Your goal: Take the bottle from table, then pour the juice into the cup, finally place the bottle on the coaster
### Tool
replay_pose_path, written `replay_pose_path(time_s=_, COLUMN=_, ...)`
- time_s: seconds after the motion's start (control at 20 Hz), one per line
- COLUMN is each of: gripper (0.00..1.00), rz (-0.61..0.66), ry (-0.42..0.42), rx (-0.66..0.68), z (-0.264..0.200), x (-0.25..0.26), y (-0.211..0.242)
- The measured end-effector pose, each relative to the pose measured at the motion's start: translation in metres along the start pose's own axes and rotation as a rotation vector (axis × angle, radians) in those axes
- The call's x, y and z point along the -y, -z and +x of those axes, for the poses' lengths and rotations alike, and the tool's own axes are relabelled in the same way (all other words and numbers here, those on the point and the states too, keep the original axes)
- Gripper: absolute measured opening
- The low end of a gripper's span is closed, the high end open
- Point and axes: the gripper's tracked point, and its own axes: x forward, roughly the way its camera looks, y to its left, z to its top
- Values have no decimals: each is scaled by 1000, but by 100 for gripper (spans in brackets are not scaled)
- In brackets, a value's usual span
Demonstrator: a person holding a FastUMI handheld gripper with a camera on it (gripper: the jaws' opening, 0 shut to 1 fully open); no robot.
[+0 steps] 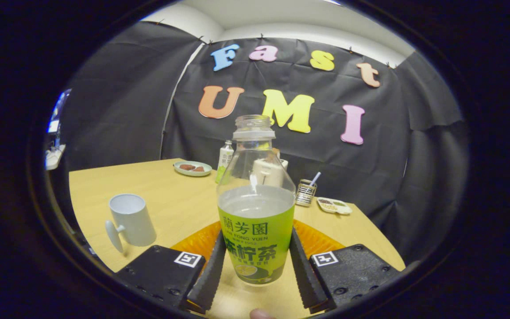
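Observation:
A clear open-topped bottle (256,208) with a green label stands upright between my fingers, about half full of pale juice. My gripper (256,237) is shut on the bottle, one finger pressing on each side of the label. An orange coaster (321,241) lies on the wooden table (171,195) just behind the bottle, partly hidden by it and by the fingers. I cannot tell whether the bottle's base rests on the table or hangs just above it. A white cup (132,219) stands to the left of the fingers, its handle turned toward me.
At the table's far side are a plate (192,168) with food, a small bottle (225,161), a white container (267,173) seen through the held bottle, a wire holder (306,191) with a straw and a small dish (334,205). A person's fingertip (260,314) shows below the bottle.

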Motion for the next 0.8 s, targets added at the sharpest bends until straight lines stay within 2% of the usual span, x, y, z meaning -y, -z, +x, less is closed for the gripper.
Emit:
replay_pose_path(time_s=0.55, gripper=77, rz=-416, ry=34, rx=-71, z=7, x=-27, y=-11)
replay_pose_path(time_s=0.8, gripper=77, rz=-617, ry=23, rx=-107, z=4, x=-34, y=-15)
